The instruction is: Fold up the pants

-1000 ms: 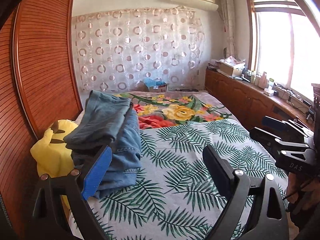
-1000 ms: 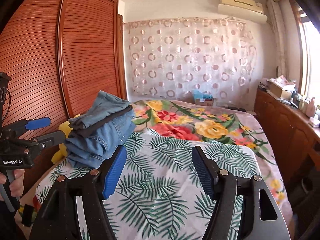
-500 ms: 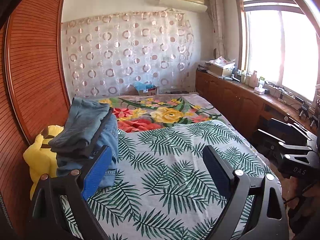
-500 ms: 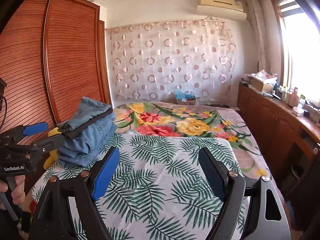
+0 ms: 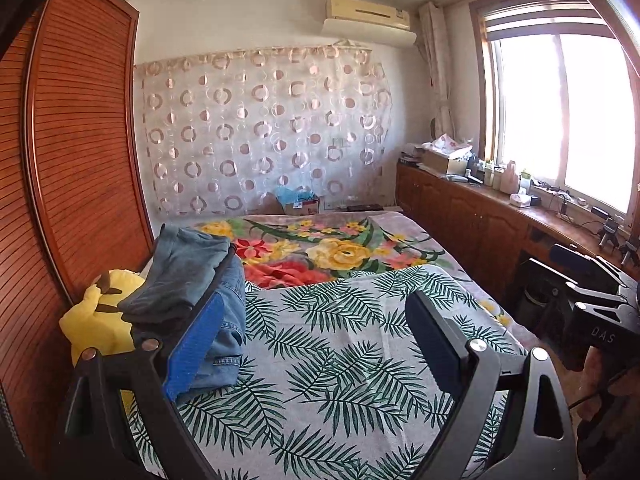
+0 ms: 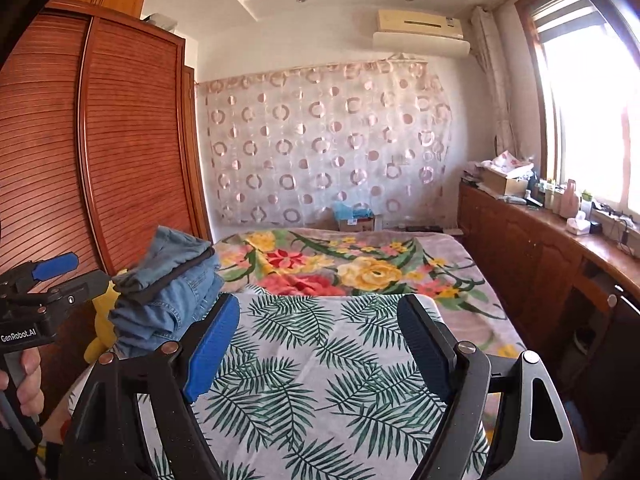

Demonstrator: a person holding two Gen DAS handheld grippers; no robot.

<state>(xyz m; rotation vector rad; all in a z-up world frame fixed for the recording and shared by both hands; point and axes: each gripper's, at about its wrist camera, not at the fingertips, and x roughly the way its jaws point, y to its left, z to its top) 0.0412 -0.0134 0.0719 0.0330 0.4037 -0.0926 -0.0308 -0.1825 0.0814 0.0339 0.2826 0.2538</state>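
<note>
The bed (image 5: 360, 380) carries a leaf-print sheet (image 5: 332, 344), stacked folded jeans (image 5: 188, 300) and a yellow plush toy (image 5: 100, 316).

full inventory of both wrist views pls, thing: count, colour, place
folded pants: a stack, count unclear, blue denim plus one dark layer, left side of the bed by the wardrobe
plush toy: one, yellow, left of the stack, partly under it
leaf-print sheet: one, white and green, near end of the bed
floral blanket: one, multicolour, far end of the bed
wardrobe: one, red-brown slatted, left
curtain: one, pale with rings, far wall
air conditioner: one, cream, above the curtain
cardboard box: one, brown, below the curtain
counter: one, wood, cluttered, under the window
left gripper: open, empty
right gripper: jaws just opened wider, empty
</note>
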